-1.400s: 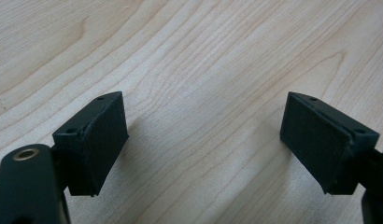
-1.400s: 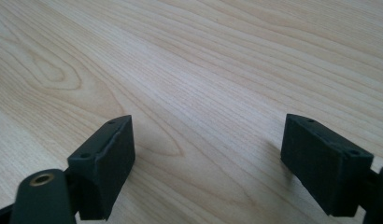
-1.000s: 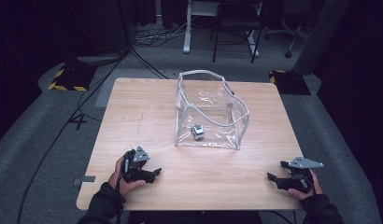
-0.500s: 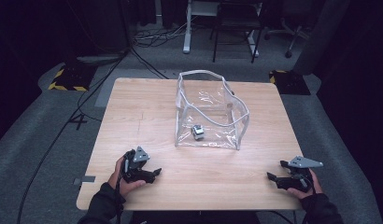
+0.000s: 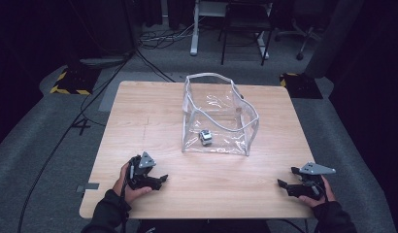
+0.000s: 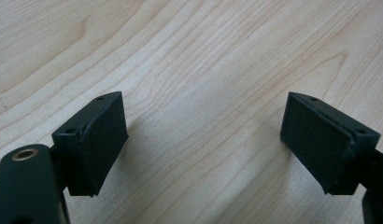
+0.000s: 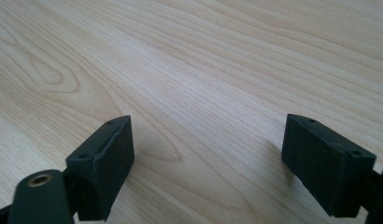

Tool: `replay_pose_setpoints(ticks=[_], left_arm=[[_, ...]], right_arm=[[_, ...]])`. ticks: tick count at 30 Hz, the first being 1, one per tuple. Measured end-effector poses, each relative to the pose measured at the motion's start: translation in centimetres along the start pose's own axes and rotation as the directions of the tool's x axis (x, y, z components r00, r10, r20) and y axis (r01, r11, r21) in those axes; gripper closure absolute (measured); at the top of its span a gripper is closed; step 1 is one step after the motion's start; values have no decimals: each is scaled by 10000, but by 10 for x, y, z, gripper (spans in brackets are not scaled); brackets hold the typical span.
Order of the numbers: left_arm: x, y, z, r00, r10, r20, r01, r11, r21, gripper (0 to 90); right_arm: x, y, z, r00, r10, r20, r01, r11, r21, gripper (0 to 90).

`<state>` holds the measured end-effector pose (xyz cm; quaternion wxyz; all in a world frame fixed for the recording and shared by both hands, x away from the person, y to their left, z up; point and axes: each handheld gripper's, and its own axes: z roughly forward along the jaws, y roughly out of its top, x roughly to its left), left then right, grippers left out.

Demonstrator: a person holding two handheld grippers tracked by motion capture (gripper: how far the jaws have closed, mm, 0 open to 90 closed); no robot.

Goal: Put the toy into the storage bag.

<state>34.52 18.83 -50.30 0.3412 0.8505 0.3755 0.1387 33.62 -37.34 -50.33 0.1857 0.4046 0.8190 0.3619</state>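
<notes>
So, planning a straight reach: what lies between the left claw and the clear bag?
Nothing but bare wooden table. In the high view the stretch from the left claw to the clear bag holds no object.

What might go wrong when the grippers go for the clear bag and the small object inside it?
The clear bag looks soft and light, so a push from the left gripper or right gripper may slide or collapse it. The small object lies low inside, behind the front wall; open jaws may catch the rim. Transparent walls make depth hard to judge.
</notes>
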Motion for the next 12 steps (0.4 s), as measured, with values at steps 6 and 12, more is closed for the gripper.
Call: replay_pose_setpoints(ticks=[6,12], left_arm=[[1,1,0,10000,61,-19,-61,10000,73,149],[1,1,0,10000,55,-24,-54,10000,74,150]], right_arm=[[0,0,0,10000,53,9,-53,10000,-24,172],[0,0,0,10000,52,11,-52,10000,-31,172]])
